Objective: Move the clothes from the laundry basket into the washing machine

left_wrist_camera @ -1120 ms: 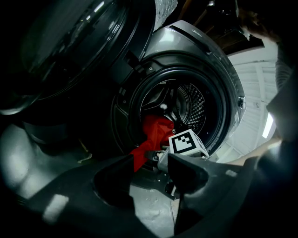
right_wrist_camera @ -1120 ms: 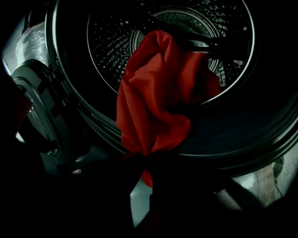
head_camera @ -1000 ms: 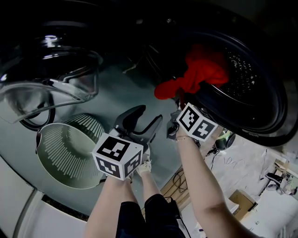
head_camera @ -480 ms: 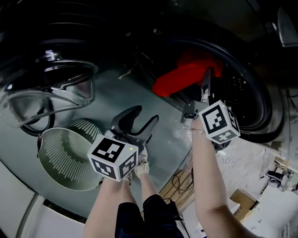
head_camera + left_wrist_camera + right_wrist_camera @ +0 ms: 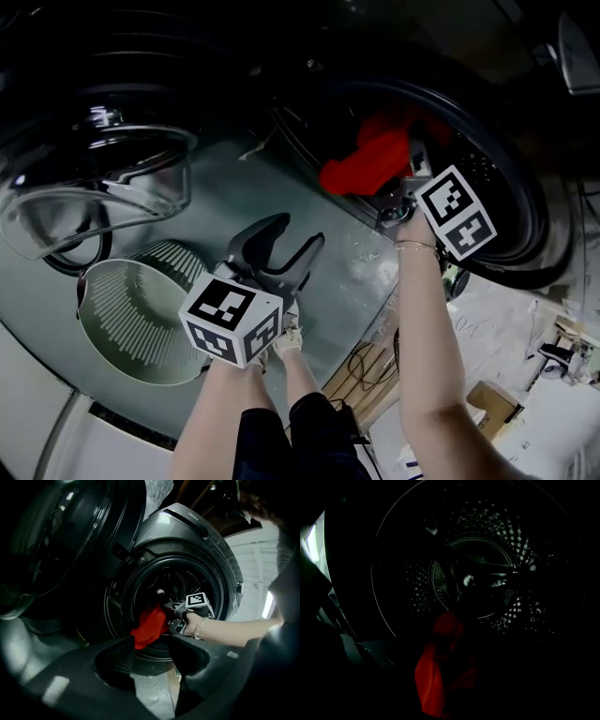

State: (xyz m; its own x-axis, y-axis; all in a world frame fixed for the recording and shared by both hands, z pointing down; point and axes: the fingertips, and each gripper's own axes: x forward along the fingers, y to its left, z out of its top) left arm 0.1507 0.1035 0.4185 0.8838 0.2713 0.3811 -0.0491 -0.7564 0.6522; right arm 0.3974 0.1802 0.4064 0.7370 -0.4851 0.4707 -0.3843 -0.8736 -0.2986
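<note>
Your right tool (image 5: 173,618) is closed on the red garment (image 5: 370,159) at the mouth of the washing machine (image 5: 530,202). The cloth droops over the lower lip of the opening, with the perforated drum (image 5: 515,611) dark behind it. Your left tool (image 5: 298,232) has its jaws wide apart with nothing between them, and it points at the machine from in front. The round glass door (image 5: 112,178) stands open to the left. The laundry basket (image 5: 131,314) sits on the floor below it, beside your left arm.
</note>
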